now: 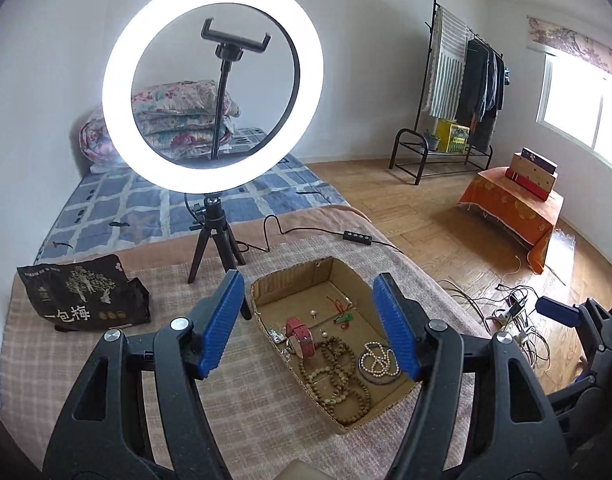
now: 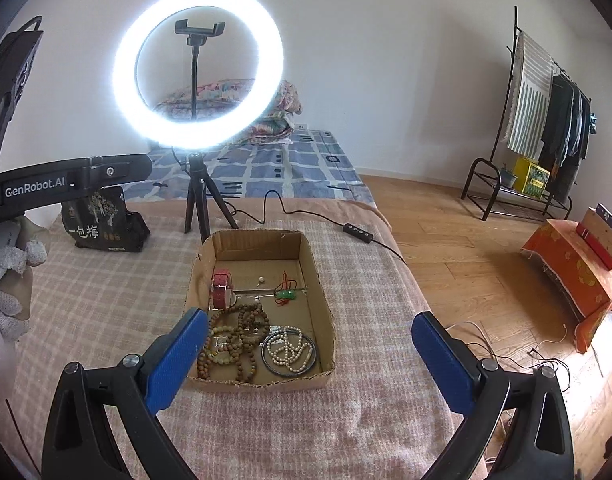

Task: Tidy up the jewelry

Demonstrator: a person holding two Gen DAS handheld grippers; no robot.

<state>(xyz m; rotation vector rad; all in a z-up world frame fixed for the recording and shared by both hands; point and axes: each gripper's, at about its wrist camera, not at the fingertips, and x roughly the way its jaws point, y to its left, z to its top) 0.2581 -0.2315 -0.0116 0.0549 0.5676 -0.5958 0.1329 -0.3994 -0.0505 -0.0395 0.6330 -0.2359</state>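
Note:
A shallow cardboard box point(image 1: 348, 276) point(image 2: 324, 300) sits on the pink checked blanket. It holds a red-strap watch point(image 1: 299, 334) point(image 2: 222, 288), brown wooden bead strands point(image 1: 338, 376) point(image 2: 235, 340), a pearl string point(image 1: 380, 360) point(image 2: 289, 350) lying on a dark bangle point(image 2: 267, 362), a green pendant on red cord point(image 1: 344, 316) point(image 2: 285, 293) and loose pearls point(image 1: 313, 313). My left gripper point(image 1: 312, 324) is open and empty, hovering over the box. My right gripper point(image 2: 310, 344) is open and empty above the box's near end; its blue tip also shows in the left wrist view point(image 1: 558, 310).
A lit ring light on a small tripod point(image 1: 215, 240) point(image 2: 199, 200) stands behind the box, its cable and switch point(image 1: 358, 237) point(image 2: 358, 233) trailing right. A black snack bag point(image 1: 81, 294) point(image 2: 101, 220) lies at the left. Cables lie on the wood floor point(image 1: 518, 312) beyond the blanket's right edge.

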